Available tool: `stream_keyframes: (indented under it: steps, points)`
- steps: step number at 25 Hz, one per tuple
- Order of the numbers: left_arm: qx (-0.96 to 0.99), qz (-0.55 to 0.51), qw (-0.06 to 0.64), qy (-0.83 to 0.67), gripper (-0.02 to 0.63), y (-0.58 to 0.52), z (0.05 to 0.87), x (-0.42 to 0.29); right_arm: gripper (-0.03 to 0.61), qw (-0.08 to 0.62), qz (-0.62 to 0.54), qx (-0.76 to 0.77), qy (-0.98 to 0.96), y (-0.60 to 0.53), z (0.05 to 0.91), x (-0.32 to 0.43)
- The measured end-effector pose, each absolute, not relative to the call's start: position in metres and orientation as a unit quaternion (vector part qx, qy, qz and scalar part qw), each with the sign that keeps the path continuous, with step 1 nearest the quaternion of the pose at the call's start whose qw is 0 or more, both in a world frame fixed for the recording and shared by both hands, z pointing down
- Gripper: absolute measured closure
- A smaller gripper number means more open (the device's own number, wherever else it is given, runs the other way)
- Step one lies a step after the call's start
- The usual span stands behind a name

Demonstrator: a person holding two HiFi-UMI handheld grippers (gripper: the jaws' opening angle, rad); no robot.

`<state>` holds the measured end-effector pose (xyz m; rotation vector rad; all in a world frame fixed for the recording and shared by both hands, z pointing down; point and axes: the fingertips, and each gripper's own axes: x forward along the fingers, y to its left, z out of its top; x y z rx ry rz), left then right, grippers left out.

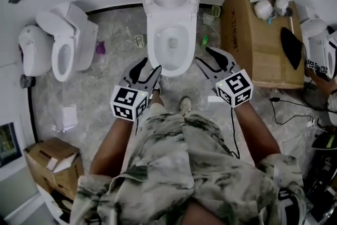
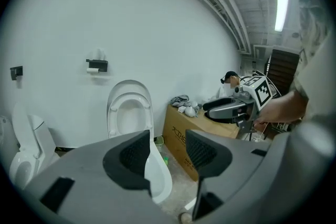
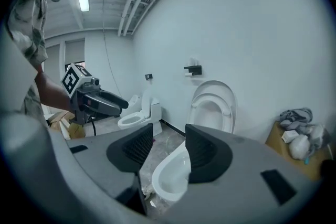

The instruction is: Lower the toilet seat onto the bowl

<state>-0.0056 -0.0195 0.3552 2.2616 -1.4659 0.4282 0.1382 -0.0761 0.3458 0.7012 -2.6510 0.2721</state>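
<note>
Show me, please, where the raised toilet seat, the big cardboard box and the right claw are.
toilet seat (image 2: pixel 129 96): left gripper view, top of the raised ring.
cardboard box (image 1: pixel 258 39): head view, a bare brown face.
right claw (image 1: pixel 204 54): head view, midway between its fingertips.

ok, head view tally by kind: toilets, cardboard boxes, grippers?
Toilets: 2, the centre toilet and the left toilet; white shapes at both edges are unclear and not counted.
Cardboard boxes: 2, the big box and the small box.
Grippers: 2, the left gripper and the right gripper.
Total: 6
</note>
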Motion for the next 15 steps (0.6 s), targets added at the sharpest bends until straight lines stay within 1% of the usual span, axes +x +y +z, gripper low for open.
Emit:
stream_keyframes:
  steps: [5, 15]
  points:
    - [0.828, 0.153, 0.194, -0.503, 0.393, -0.083, 0.357, -0.031, 0.371, 0.205, 0.083, 0.265, -0.938, -0.131, 0.344, 0.110]
    - [0.847, 0.180, 0.162, -0.473, 0.393, -0.214, 0.360, -0.102, 0.393, 0.233, 0.062, 0.300, -0.923, -0.250, 0.348, 0.047]
